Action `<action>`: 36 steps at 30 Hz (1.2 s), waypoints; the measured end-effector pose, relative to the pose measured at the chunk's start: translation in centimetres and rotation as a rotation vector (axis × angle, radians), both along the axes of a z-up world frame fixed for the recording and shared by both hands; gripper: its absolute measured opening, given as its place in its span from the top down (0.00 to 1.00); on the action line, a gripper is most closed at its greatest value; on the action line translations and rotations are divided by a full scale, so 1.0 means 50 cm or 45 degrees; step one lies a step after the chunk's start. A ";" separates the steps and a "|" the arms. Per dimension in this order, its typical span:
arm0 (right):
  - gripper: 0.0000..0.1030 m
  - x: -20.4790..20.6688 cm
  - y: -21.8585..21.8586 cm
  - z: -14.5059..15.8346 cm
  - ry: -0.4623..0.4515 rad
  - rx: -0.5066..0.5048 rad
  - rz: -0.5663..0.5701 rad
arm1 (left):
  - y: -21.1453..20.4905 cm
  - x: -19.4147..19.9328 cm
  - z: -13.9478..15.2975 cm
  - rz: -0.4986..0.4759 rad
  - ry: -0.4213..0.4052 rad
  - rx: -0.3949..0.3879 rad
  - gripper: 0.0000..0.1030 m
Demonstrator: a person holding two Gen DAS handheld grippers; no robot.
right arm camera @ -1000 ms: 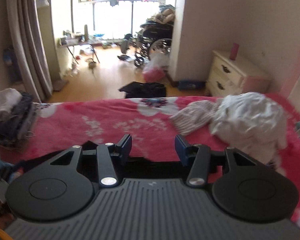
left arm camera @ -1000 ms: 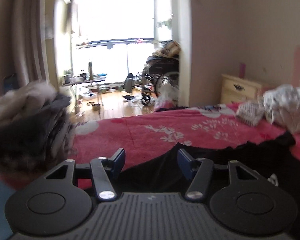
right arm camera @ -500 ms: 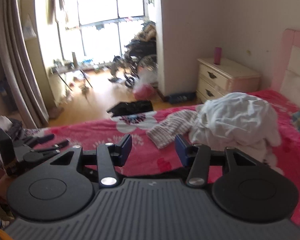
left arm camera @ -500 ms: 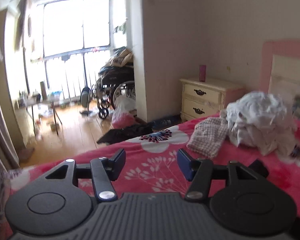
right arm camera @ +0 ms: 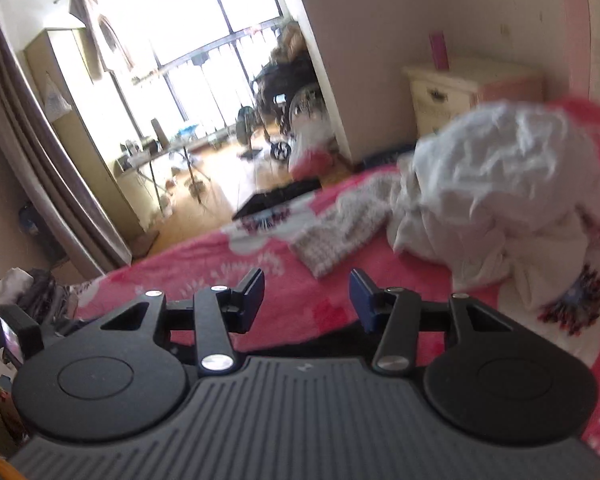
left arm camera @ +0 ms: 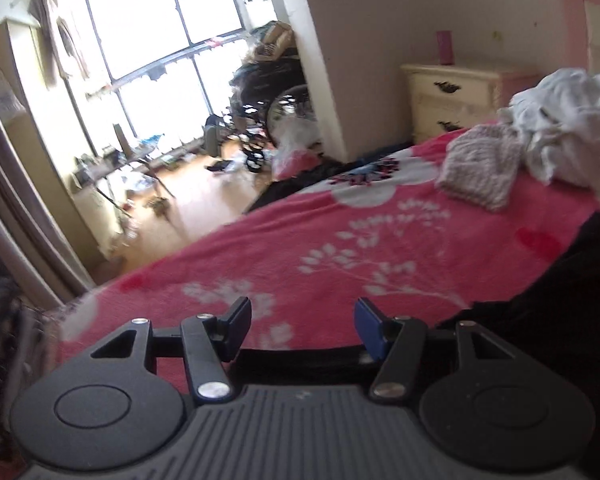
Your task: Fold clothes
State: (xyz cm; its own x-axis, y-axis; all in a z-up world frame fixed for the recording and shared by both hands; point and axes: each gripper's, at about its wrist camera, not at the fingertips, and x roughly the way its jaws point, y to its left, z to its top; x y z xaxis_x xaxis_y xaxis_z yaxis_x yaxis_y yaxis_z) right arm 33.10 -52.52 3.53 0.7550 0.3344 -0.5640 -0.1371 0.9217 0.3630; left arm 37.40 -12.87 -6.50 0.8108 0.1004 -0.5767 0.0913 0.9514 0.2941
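Observation:
A black garment (left arm camera: 548,316) lies spread on the red flowered bedspread (left arm camera: 340,240), its edge running just under my left gripper (left arm camera: 302,324), which is open with nothing between its fingers. My right gripper (right arm camera: 306,296) is open too, hovering over the bedspread (right arm camera: 220,264) with a strip of the black garment (right arm camera: 320,346) below it. Farther up the bed sit a crumpled white heap (right arm camera: 512,184) (left arm camera: 568,128) and a folded checked cloth (right arm camera: 340,232) (left arm camera: 480,164).
A stack of folded clothes (right arm camera: 24,292) sits at the bed's left end. A cream nightstand (left arm camera: 456,96) with a pink cup (left arm camera: 445,47) stands by the wall. Beyond the bed are wooden floor, a wheelchair (left arm camera: 276,88), a cluttered folding table (left arm camera: 116,164) and curtains (right arm camera: 40,152).
Both views have swung right, from the folded stack toward the white heap. The right gripper has dropped closer to the bed and rolled. Neither gripper's jaws have changed.

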 end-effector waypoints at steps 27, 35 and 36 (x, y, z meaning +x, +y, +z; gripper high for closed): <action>0.54 0.419 0.422 -0.371 0.645 0.086 0.773 | 0.063 -0.101 -0.144 0.275 0.146 -0.331 0.44; 0.57 0.425 0.499 -0.361 0.563 0.018 0.852 | 0.015 -0.091 -0.158 0.212 0.076 -0.223 0.44; 0.57 0.418 0.508 -0.353 0.538 0.009 0.884 | 0.006 -0.088 -0.160 0.194 0.068 -0.203 0.44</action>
State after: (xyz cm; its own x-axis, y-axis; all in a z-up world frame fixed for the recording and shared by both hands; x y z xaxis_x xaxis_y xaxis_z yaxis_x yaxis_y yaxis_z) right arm 54.01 -27.10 -14.15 0.0976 0.6530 -0.7511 -0.5266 0.6743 0.5178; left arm 32.99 -12.55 -14.48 0.7609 0.1234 -0.6370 -0.0453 0.9895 0.1375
